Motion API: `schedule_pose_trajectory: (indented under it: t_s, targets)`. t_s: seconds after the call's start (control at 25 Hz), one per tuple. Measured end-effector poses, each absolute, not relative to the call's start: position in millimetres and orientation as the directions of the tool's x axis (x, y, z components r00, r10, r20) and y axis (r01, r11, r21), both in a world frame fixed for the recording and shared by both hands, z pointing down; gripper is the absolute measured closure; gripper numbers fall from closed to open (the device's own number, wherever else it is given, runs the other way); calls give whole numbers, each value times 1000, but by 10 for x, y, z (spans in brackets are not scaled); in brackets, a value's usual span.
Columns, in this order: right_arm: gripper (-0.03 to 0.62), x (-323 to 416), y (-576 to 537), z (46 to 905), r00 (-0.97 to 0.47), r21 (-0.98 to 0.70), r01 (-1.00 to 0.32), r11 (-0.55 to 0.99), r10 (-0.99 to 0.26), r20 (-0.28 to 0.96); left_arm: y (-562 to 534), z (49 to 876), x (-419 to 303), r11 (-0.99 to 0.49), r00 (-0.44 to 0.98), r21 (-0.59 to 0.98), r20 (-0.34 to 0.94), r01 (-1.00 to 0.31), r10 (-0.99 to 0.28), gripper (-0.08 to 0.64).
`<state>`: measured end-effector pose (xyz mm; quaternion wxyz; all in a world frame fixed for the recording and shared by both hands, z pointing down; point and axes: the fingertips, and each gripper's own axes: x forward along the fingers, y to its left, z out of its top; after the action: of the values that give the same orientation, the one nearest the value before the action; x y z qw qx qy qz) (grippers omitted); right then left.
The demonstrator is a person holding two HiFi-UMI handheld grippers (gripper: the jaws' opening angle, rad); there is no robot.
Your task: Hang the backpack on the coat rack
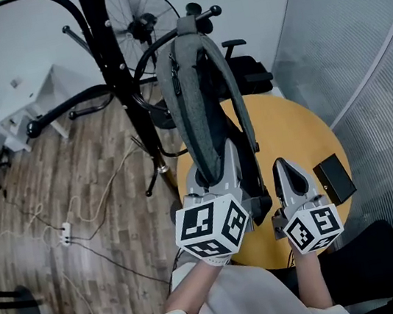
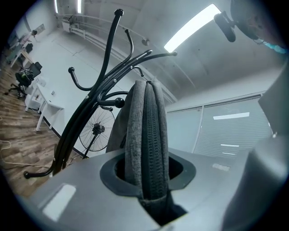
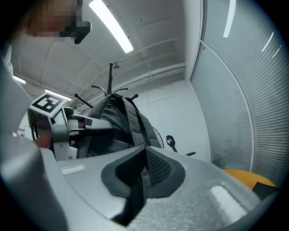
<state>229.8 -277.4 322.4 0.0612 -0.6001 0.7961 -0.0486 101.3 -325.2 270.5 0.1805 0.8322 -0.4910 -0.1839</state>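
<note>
The grey backpack point(image 1: 191, 101) hangs by its top loop from a curved arm point(image 1: 162, 42) of the black coat rack point(image 1: 107, 48), over the edge of the round yellow table point(image 1: 289, 129). My left gripper point(image 1: 222, 174) is at the bag's lower part, shut on a grey strap with black mesh point(image 2: 146, 135) that runs up to the rack arm point(image 2: 149, 56). To its right, apart from the bag, my right gripper point(image 1: 280, 164) points level; its jaws point(image 3: 144, 149) meet, with a thin dark strip in the seam that I cannot identify. The backpack point(image 3: 119, 117) and the left gripper show to its left.
A black box point(image 1: 334, 178) lies on the table's right side. A standing fan point(image 1: 140, 20) and an office chair point(image 1: 245, 70) stand behind the rack. Cables and a power strip point(image 1: 66, 232) lie on the wooden floor. A curved ribbed wall point(image 1: 365, 50) closes the right.
</note>
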Motion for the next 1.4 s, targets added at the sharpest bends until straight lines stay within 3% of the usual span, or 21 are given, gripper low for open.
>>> schedule_pose_trajectory:
  t_s: [0.44,1.4]
  targets:
    - [600,2049,-2841,3454,-307,-203,-931,303,-952,-15,-3232,2911,794,-425,434,412,-76,-806,-898,403]
    - [600,2072,-2753,3510,-299,-227,-928,295,-954,-16,-2914,2905,583,-531,542,341,-69,-776,-837,345]
